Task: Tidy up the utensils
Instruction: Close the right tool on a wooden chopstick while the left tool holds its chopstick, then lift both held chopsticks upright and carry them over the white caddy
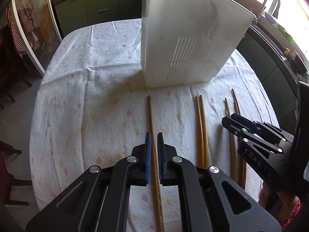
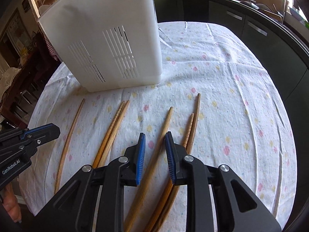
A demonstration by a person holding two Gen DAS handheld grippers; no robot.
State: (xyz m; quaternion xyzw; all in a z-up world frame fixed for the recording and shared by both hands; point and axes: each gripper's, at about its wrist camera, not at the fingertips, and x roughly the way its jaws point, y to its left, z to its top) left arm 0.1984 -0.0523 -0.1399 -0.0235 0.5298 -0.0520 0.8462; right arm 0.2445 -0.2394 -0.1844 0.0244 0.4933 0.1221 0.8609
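Observation:
Several wooden chopsticks lie on the flowered tablecloth (image 1: 87, 96) in front of a tall white slotted utensil holder (image 1: 185, 38) (image 2: 108, 38). A single chopstick (image 1: 151, 119) (image 2: 69, 135) lies on the left, a pair (image 1: 201, 127) (image 2: 115, 123) in the middle and three more (image 2: 190, 123) on the right. My left gripper (image 1: 154, 135) (image 2: 57, 130) hovers shut above the single chopstick, which shows through the thin slit between its pads. My right gripper (image 2: 155, 135) (image 1: 228, 118) is low over the right group. Its jaws stand narrowly apart around one chopstick (image 2: 167, 119), and the pads do not touch it.
Dark green cabinets (image 1: 102, 3) and a counter with a faucet (image 1: 270, 2) ring the table. Dark chairs (image 1: 7, 89) stand off its left edge. Bare cloth stretches to the right of the chopsticks (image 2: 241, 106). A person's hand (image 2: 11, 208) shows at the lower left.

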